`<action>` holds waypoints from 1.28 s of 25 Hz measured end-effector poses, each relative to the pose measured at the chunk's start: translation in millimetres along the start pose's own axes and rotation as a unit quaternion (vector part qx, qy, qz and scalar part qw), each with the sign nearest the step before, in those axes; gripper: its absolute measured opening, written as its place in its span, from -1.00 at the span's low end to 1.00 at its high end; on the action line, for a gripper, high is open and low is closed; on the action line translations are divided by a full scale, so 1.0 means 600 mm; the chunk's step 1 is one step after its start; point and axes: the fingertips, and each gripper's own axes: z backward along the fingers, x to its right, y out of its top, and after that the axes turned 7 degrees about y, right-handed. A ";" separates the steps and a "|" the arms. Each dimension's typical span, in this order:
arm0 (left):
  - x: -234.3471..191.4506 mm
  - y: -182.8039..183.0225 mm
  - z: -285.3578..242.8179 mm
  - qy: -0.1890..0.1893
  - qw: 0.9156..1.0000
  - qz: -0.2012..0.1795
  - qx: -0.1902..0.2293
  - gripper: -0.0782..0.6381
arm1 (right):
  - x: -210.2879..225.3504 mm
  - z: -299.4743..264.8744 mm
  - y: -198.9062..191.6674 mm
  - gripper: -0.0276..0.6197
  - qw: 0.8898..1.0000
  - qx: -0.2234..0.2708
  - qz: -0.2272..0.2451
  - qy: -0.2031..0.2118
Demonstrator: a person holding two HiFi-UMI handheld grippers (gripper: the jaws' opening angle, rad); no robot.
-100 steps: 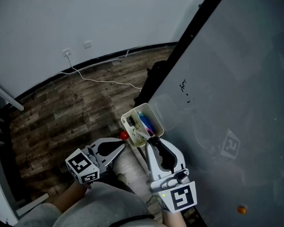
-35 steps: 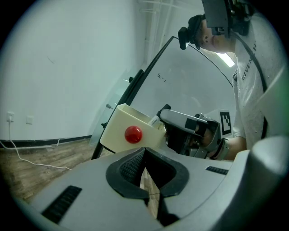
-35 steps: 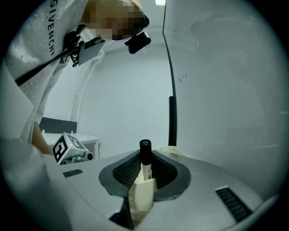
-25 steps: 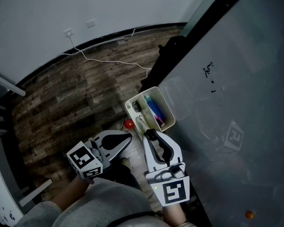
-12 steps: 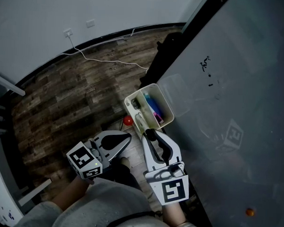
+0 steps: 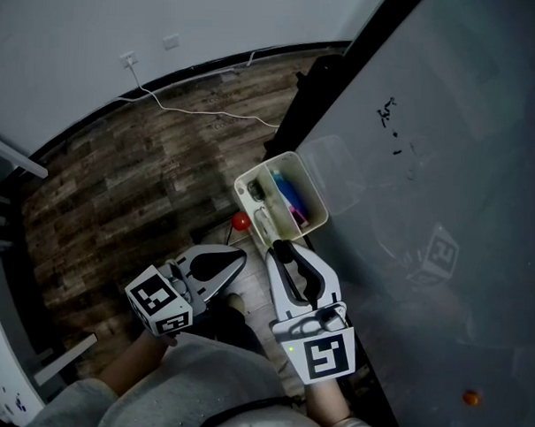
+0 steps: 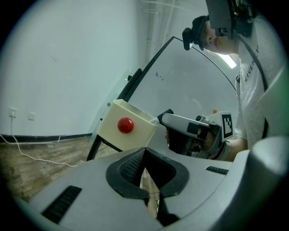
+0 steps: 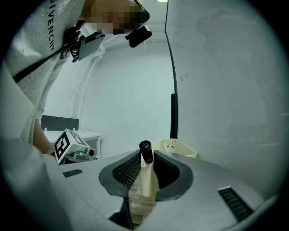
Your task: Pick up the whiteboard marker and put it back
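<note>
My right gripper (image 6: 277,247) is shut on the whiteboard marker (image 8: 147,178), which has a white body and a black cap and stands upright between the jaws. The fingertips sit just short of the cream marker holder (image 6: 251,183) fixed to the whiteboard (image 6: 446,172). Blue and pink markers lie inside the holder. My left gripper (image 6: 242,256) hangs beside it on the left, shut with nothing in it. The left gripper view shows the holder (image 7: 113,131) from the side, with the right gripper (image 7: 166,115) at its rim.
A red round magnet (image 6: 241,221) sticks to the holder's outer face. The board's black frame (image 6: 308,104) runs down to the wooden floor (image 6: 145,176), where a white cable (image 6: 201,114) lies. An orange dot (image 6: 469,398) marks the board low right.
The right gripper with the marker has crept a little closer to the holder. The left gripper has stayed where it was.
</note>
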 end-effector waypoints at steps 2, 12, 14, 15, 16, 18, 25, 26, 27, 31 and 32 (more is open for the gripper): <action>0.000 0.000 0.000 0.000 1.000 0.000 0.001 -0.74 | -0.001 0.000 0.000 -0.65 1.000 0.001 0.000 0.000; 0.003 0.000 0.000 0.001 1.000 0.001 0.002 -0.74 | -0.007 0.003 -0.006 -0.59 1.000 -0.003 -0.003 0.003; 0.004 0.000 0.001 0.002 1.000 0.002 0.003 -0.74 | -0.008 0.004 -0.007 -0.59 1.000 -0.003 -0.002 0.004; 0.005 0.000 0.001 0.002 1.000 0.002 0.003 -0.74 | -0.009 0.005 -0.007 -0.58 1.000 -0.004 -0.002 0.004; 0.006 0.000 0.002 0.002 1.000 0.002 0.004 -0.74 | -0.010 0.006 -0.008 -0.59 1.000 -0.004 -0.002 0.005; 0.008 0.000 0.004 0.002 1.000 0.001 0.004 -0.74 | -0.013 0.007 -0.009 -0.58 1.000 -0.006 -0.002 0.006; 0.017 -0.003 0.006 0.002 1.000 0.000 0.007 -0.74 | -0.017 0.017 -0.017 -0.58 1.000 -0.009 -0.002 0.009; 0.019 -0.003 0.006 0.002 1.000 0.000 0.008 -0.74 | -0.017 0.019 -0.018 -0.58 1.000 -0.010 -0.002 0.009; 0.021 -0.004 0.007 0.002 1.000 0.000 0.008 -0.74 | -0.018 0.022 -0.020 -0.58 1.000 -0.012 -0.002 0.008; 0.028 -0.005 0.013 0.003 1.000 -0.003 0.010 -0.74 | -0.022 0.032 -0.024 -0.58 1.000 -0.017 -0.007 0.004; 0.029 -0.004 0.014 0.004 1.000 -0.004 0.011 -0.74 | -0.023 0.035 -0.024 -0.58 1.000 -0.016 -0.008 0.004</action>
